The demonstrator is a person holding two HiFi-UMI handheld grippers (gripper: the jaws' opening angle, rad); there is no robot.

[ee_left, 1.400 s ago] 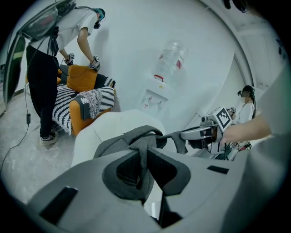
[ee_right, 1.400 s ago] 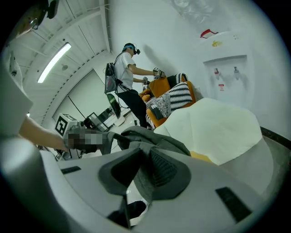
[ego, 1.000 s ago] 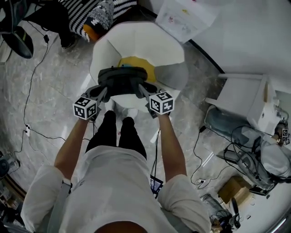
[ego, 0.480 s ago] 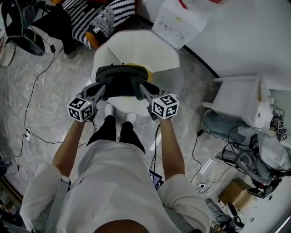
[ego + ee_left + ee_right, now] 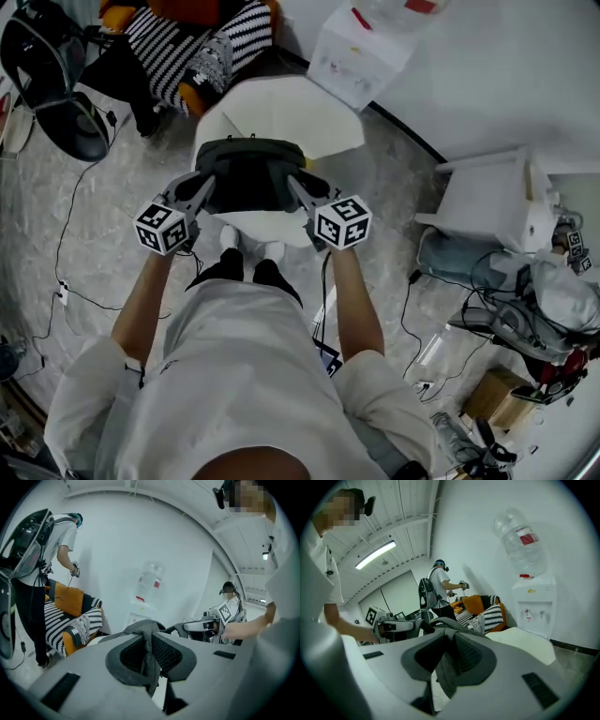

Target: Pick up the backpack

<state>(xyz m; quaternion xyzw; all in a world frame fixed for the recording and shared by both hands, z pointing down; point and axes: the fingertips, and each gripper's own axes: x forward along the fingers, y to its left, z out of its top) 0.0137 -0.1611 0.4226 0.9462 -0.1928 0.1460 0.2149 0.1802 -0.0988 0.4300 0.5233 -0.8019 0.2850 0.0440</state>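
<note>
Backpack [image 5: 248, 173], long axis left-right

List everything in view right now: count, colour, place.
backpack: 1, dark grey, held over the table's near edge
table: 1, white, below the backpack
water dispenser: 1, white, clear bottle on top, at the wall beyond the table
sofa: 1, orange, striped cushions, upper left in the head view
stand: 1, white, right, by the wall
cardboard box: 1, brown, floor, lower right
cables: several, black, on the floor
second person: 1, white shirt, by the sofa
left gripper: grey, shut on a backpack strap
right gripper: grey, shut on a backpack strap
</note>
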